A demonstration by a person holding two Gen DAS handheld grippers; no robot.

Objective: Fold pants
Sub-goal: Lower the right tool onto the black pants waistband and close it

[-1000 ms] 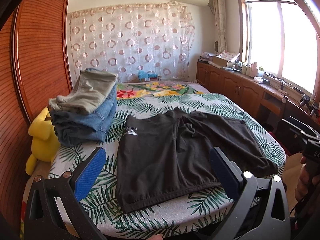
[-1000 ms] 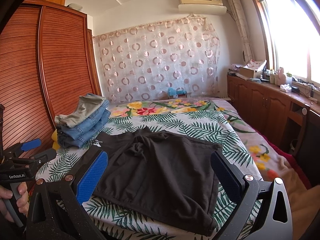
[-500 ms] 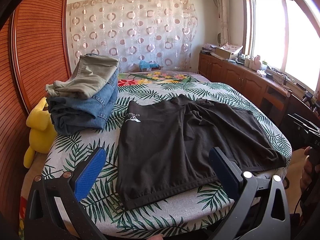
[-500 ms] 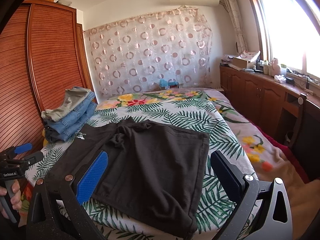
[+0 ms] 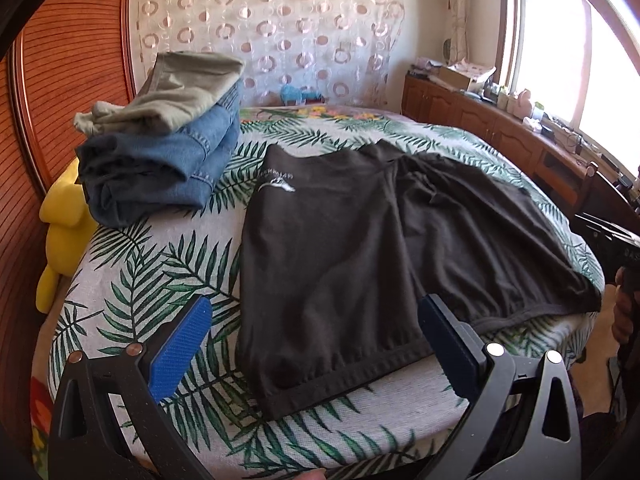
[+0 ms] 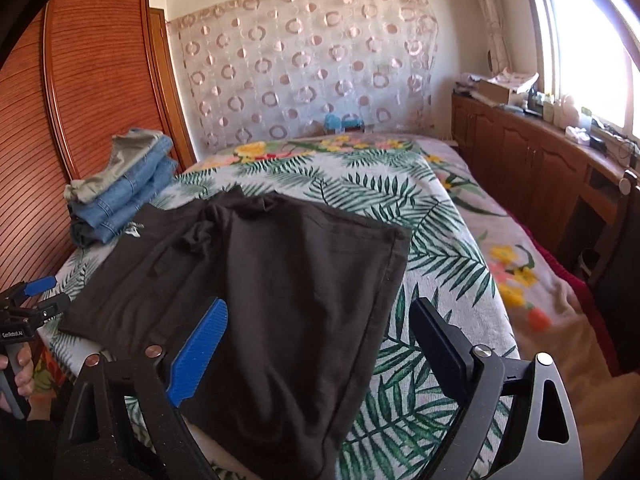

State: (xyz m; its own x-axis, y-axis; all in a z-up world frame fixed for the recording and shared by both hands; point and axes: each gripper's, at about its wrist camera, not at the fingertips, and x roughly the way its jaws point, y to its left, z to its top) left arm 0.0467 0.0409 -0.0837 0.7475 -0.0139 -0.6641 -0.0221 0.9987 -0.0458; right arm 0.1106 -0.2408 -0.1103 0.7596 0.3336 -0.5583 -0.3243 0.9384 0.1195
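Both grippers have come down toward the black pants (image 5: 360, 248) spread flat on the bed (image 5: 152, 264); left gripper (image 5: 312, 340) gapes empty, right gripper (image 6: 320, 336) has just been closing, nothing pinched, probably lining up on the near hem.

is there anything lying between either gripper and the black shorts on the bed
Nothing visible. The black shorts lie flat, with their near hem straight ahead of the open left gripper and right gripper. The folded stack of jeans sits off to the side.
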